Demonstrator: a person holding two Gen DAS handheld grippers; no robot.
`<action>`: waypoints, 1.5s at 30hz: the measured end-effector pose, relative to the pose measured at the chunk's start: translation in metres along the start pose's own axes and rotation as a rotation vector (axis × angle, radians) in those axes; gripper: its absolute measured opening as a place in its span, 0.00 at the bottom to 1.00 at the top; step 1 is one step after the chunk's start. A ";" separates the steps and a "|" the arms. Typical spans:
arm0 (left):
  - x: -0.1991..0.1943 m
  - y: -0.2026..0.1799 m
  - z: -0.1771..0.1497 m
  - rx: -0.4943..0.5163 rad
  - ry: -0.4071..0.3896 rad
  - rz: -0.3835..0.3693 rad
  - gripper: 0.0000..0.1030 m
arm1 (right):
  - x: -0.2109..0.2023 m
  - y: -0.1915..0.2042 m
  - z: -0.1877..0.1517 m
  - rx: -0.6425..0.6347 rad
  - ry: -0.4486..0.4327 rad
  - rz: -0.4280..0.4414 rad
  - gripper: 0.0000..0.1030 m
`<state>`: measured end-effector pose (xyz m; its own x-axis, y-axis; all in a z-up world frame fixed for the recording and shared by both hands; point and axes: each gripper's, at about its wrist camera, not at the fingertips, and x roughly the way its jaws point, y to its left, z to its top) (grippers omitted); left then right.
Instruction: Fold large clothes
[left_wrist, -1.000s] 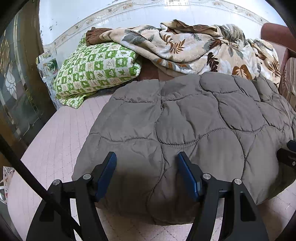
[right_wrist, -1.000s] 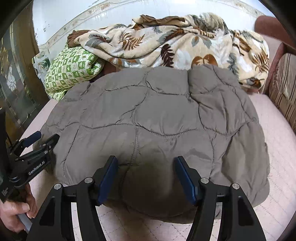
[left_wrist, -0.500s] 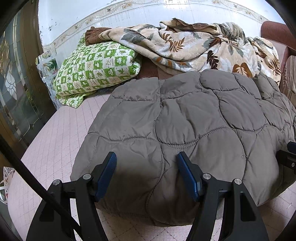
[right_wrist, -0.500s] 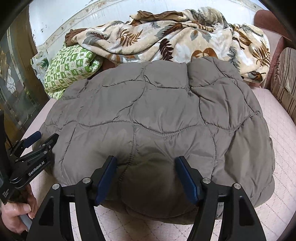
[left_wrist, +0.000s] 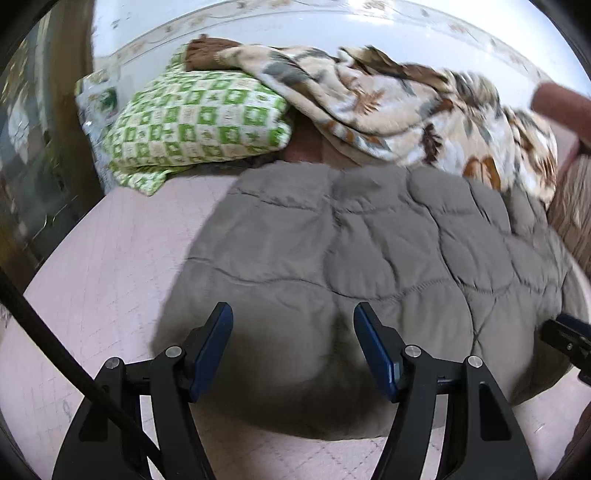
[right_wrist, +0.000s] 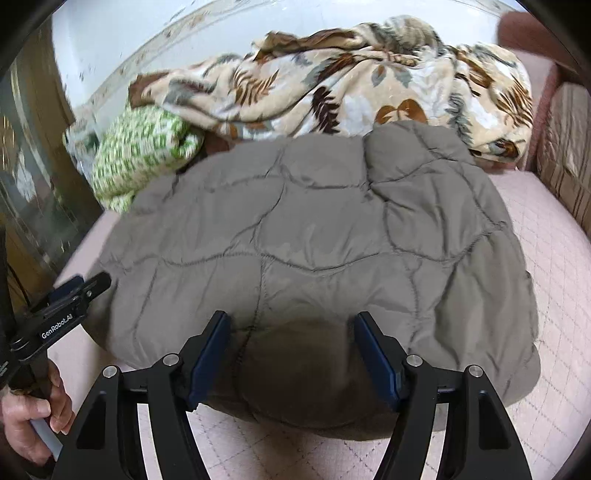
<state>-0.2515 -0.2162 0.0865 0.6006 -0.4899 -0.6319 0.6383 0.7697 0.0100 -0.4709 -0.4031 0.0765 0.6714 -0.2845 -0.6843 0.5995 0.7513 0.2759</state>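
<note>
1. The grey quilted garment (right_wrist: 306, 258) lies folded on the pink bed (right_wrist: 546, 236), its long axis running left to right, its near edge just ahead of both grippers.
2. Our right gripper (right_wrist: 291, 350) has just been opening; its jaws stand wide astride the near hem, gripping nothing.
3. Our left gripper (left_wrist: 293, 347) hangs wide and empty by the left corner.
4. Open bed lies left and right; a leaf-print blanket (right_wrist: 369, 81) and green pillow (left_wrist: 199, 122) crowd the far edge.
</note>
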 end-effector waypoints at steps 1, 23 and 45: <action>-0.003 0.007 0.001 -0.013 -0.002 0.005 0.65 | -0.005 -0.006 0.000 0.027 -0.010 0.013 0.72; -0.010 0.170 -0.048 -0.582 0.266 -0.170 0.69 | -0.086 -0.116 -0.032 0.498 -0.123 0.029 0.73; 0.054 0.144 -0.072 -0.890 0.203 -0.330 0.71 | -0.027 -0.186 -0.085 1.016 -0.139 0.198 0.83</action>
<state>-0.1617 -0.1018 -0.0016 0.3084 -0.7212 -0.6203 0.1120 0.6751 -0.7292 -0.6378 -0.4845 -0.0139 0.8033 -0.3256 -0.4987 0.5141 -0.0438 0.8566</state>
